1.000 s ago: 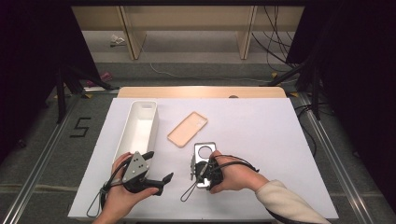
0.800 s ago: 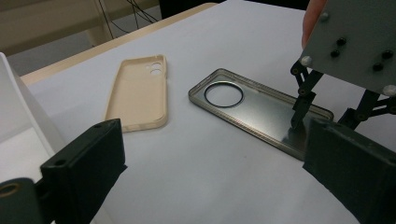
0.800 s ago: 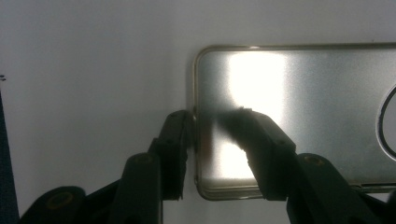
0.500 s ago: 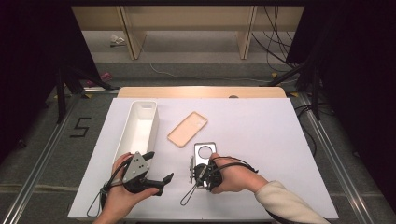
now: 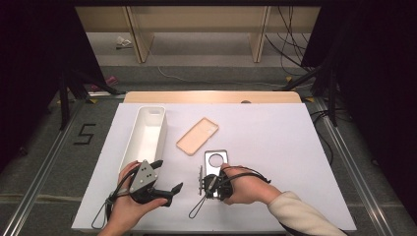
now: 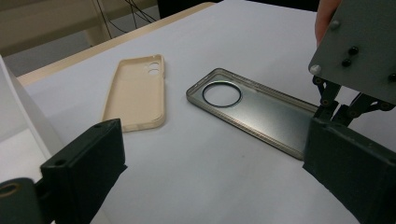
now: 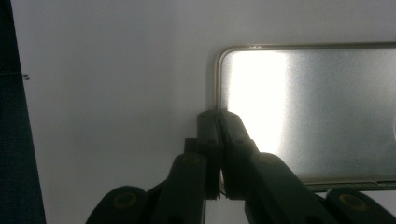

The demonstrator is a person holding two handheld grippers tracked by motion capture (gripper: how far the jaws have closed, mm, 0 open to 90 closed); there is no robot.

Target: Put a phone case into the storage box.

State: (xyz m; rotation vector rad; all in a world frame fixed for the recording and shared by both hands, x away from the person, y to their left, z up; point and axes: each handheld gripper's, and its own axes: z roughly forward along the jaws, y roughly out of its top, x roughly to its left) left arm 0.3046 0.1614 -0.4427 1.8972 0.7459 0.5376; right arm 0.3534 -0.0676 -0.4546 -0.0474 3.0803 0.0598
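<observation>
Because the right gripper [image 7: 217,122] pinches only the thin rim of the clear phone case [image 6: 254,109], its closed jaws may slip off, while the left gripper [image 6: 210,182] idles wide open and empty.

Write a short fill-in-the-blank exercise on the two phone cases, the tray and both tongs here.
1. The right tongs are shut on the edge of the ____ phone case.
2. The left tongs are ____, gripping nothing.
3. The beige phone case lies between the clear one and the white ____.

Missing words: clear; open; tray
</observation>
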